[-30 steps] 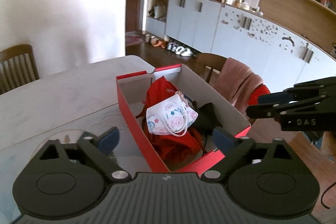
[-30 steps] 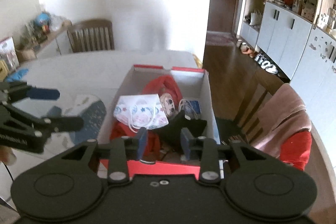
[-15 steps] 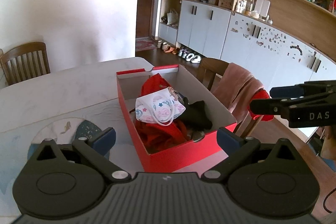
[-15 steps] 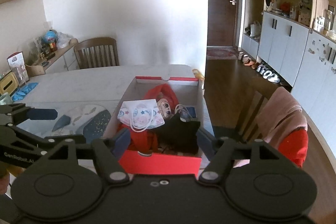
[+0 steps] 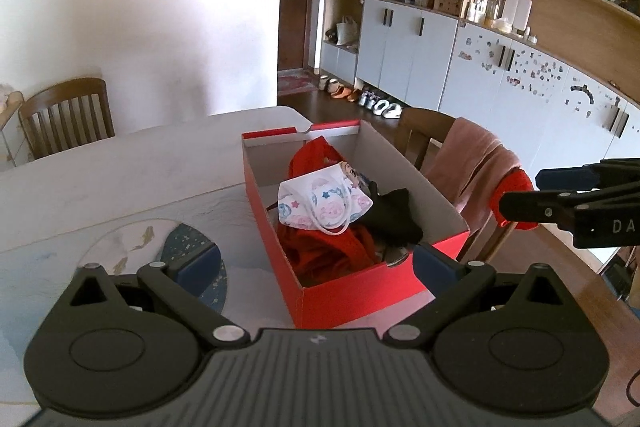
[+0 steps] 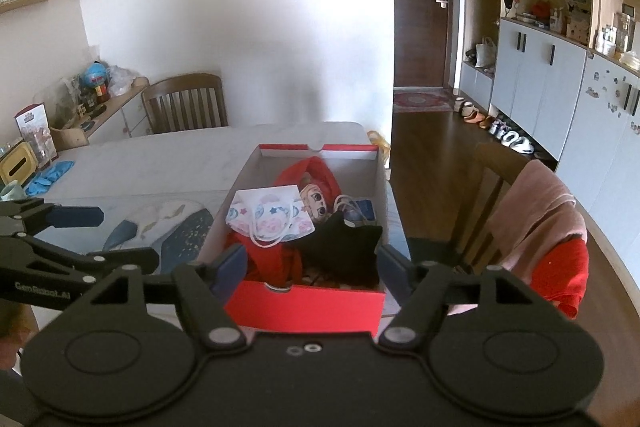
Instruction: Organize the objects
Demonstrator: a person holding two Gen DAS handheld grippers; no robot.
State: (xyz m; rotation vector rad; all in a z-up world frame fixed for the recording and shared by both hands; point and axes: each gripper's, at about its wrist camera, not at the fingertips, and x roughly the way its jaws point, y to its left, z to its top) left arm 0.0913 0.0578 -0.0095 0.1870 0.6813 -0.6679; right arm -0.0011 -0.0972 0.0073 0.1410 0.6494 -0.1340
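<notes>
A red cardboard box [image 5: 360, 287] [image 6: 304, 303] stands on the white table. In it lie a patterned white face mask [image 5: 324, 203] [image 6: 266, 217], a red cloth [image 5: 320, 255], a black cloth [image 5: 394, 219] [image 6: 340, 243] and a small doll face [image 6: 316, 201]. My left gripper [image 5: 316, 263] is open and empty, held back from the box's near end. My right gripper [image 6: 310, 263] is open and empty, above the box's near wall. Each gripper shows at the edge of the other's view.
A round fish-pattern mat [image 5: 160, 251] lies left of the box. A wooden chair with a pink towel and red cloth [image 5: 476, 163] stands right of the table. Another chair [image 5: 66, 117] stands at the far side. Blue gloves [image 6: 50, 177] lie far left.
Both grippers have drawn back and up from the box. The right gripper's jaws have opened wide; a second ago they were close together.
</notes>
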